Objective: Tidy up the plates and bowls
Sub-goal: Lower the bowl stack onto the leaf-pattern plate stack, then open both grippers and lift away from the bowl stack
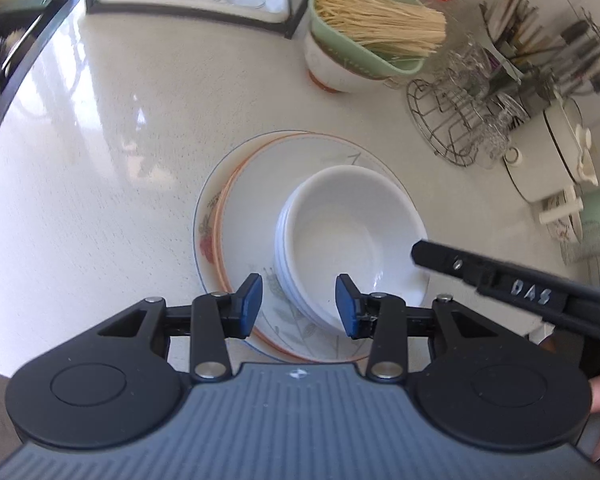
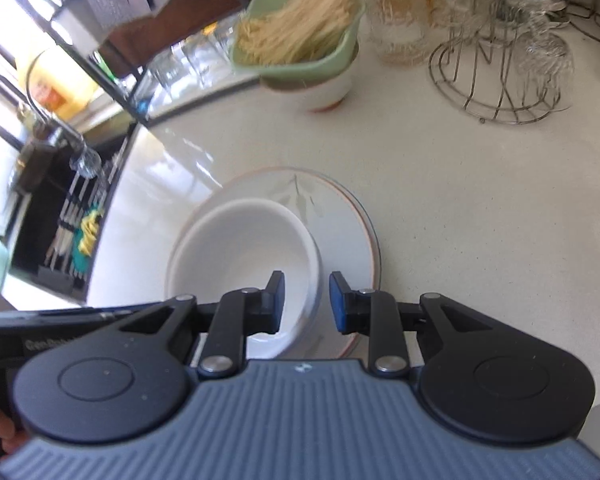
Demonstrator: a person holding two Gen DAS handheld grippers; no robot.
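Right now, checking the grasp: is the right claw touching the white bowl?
Cannot tell. In the right wrist view the open right claw straddles the rim of the bowl, but whether it makes contact there is unclear.

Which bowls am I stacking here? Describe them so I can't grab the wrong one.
On the pale speckled countertop lies a stack of floral-rimmed plates. The nested plain white bowls sit on it; unlike the orange-footed white bowl behind, they hold no green noodle strainer.

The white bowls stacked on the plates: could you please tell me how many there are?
3, judging by the rims: nested in one stack of white bowls on the top plate, itself on a larger plate. More may be hidden inside.
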